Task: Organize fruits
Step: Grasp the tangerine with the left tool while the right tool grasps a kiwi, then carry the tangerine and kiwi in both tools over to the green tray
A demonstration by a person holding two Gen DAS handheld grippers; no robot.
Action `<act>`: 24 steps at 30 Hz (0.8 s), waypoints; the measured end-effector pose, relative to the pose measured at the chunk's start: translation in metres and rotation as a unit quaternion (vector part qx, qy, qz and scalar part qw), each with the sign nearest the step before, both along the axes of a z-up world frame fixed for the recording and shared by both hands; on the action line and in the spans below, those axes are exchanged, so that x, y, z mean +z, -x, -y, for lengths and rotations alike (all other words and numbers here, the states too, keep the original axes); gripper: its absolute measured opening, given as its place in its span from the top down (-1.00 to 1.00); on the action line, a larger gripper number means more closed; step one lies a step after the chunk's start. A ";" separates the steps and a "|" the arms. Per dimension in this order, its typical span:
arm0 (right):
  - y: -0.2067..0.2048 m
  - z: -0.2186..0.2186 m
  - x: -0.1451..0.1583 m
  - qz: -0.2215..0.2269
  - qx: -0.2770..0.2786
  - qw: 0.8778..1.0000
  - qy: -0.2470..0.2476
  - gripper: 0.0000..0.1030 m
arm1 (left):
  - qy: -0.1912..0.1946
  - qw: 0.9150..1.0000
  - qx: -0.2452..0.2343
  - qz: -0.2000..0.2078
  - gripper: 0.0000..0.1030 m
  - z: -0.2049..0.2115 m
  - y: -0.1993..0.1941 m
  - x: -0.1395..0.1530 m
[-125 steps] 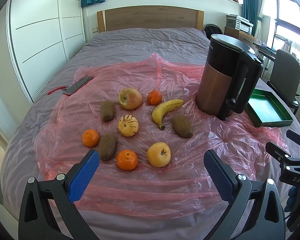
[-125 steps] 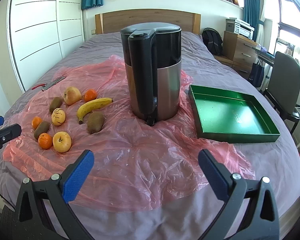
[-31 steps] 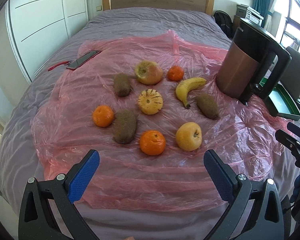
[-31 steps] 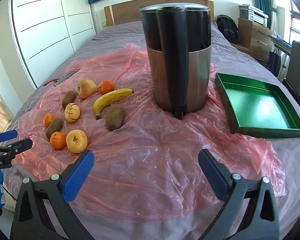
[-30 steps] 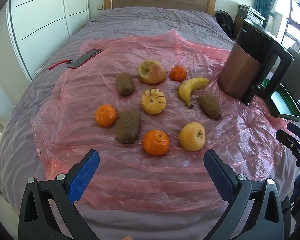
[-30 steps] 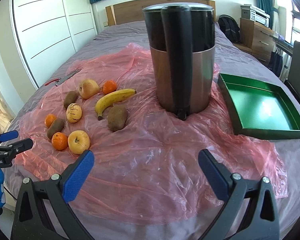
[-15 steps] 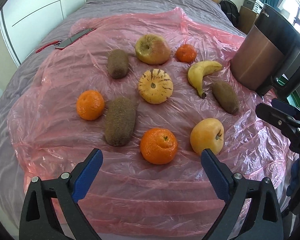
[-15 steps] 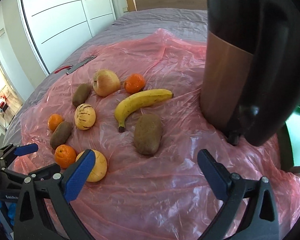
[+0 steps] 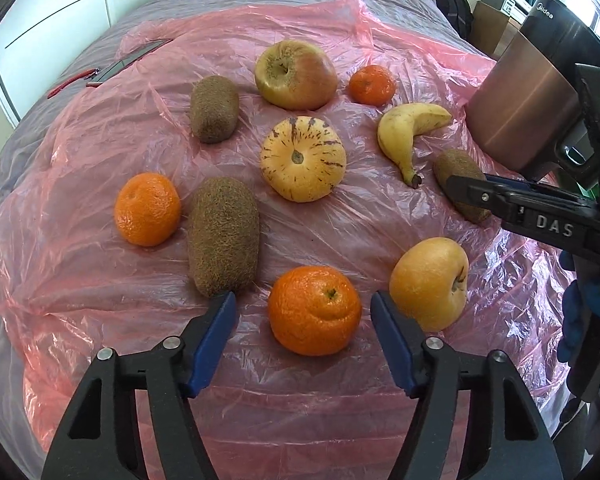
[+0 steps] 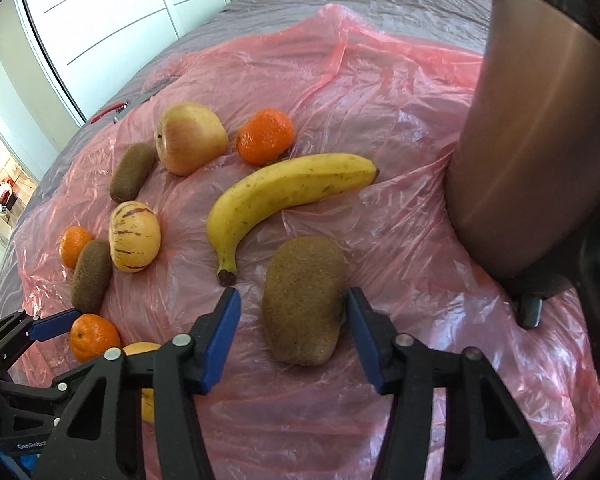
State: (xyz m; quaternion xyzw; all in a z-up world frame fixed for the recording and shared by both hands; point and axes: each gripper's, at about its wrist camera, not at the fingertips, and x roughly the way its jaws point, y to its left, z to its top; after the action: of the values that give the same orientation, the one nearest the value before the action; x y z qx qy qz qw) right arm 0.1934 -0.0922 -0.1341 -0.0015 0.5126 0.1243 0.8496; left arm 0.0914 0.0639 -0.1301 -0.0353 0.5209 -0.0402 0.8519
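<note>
Having dropped close and narrowed, left gripper (image 9: pixel 303 316) bracketing the nearest mandarin (image 9: pixel 314 311), right gripper (image 10: pixel 292 320) bracketing the kiwi (image 10: pixel 303 298) beside the banana (image 10: pixel 284 196), pads apparently not yet clamping, so both grasps imminent.

The left gripper (image 9: pixel 303 311) points steeply down, its jaws half closed after narrowing just now, with an orange (image 9: pixel 314 310) between the blue pads (image 9: pixel 214 344); a gap shows on each side, so the pads do not press it. The right gripper (image 10: pixel 292 300) also tilts steeply down, and its jaws have likewise just been closing, with a kiwi (image 10: pixel 303 304) between them. The right pad (image 10: pixel 362 334) sits at the kiwi's side, seemingly touching, while the left pad (image 10: pixel 222 336) stands clear of it. In the left wrist view the right gripper reaches in from the right edge, with a blue-gloved hand (image 9: pixel 588 320) behind it.
</note>
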 end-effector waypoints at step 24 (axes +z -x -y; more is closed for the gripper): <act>-0.006 0.003 -0.009 -0.006 -0.002 1.000 -0.001 0.58 | 0.006 1.000 0.013 0.008 0.22 -0.001 0.001 -0.007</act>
State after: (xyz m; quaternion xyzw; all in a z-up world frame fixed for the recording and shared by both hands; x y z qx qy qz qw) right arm 0.1997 -0.0948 -0.1436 0.0013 0.5175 0.1235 0.8467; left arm 0.0903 0.0652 -0.1374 -0.0469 0.5131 -0.0328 0.8564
